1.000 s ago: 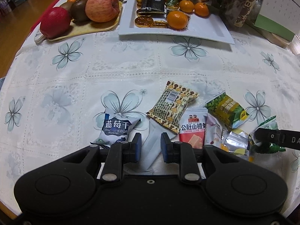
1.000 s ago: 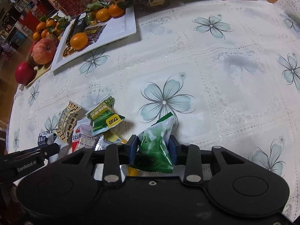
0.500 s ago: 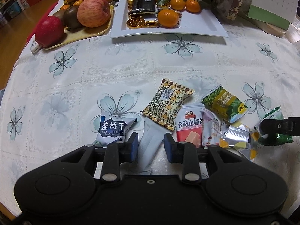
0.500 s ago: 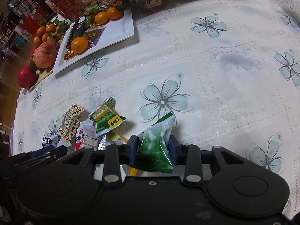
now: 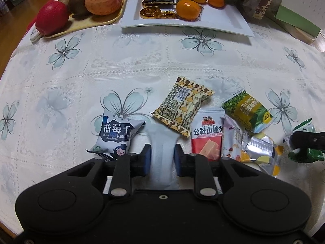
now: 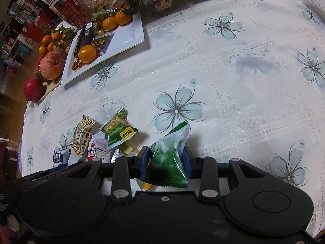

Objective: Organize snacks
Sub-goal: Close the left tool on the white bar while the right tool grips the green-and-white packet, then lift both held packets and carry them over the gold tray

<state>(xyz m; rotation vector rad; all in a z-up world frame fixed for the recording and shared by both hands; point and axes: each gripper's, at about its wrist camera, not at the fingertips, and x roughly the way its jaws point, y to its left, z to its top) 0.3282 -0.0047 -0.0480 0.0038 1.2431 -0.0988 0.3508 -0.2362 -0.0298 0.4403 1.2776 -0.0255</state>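
Left tool (image 5: 162, 158), low centre of its frame, closing on a white packet (image 5: 161, 148); pads already against both sides, the film pinched narrow between them. Right tool (image 6: 165, 160), low centre of its own frame, clenched on a green packet (image 6: 169, 156), seen again at the right edge of the left view.

Other snacks in a loose heap on the tabletop (image 5: 142, 61), lower middle of the left view: blueberry packet (image 5: 116, 133) just left of the white one, yellow patterned packet (image 5: 182, 105) above it and lying over its top end, red packet (image 5: 207, 134) to the right, green-yellow packet (image 5: 246, 109) further right, foil packet (image 5: 261, 148) below that. White tray (image 5: 223, 18) with oranges and gold coins at the upper centre, well apart from the heap.

All packets probably light, soft and crinkly, with slippery film; contents likely brittle, so only a moderate squeeze. Best hold across the middle of the body or at a crimped end seam, where the film is flat and stiff. White packet partly under the yellow one, so a straight lift may drag the neighbour. Content of the white packet not readable here, perhaps only thin.
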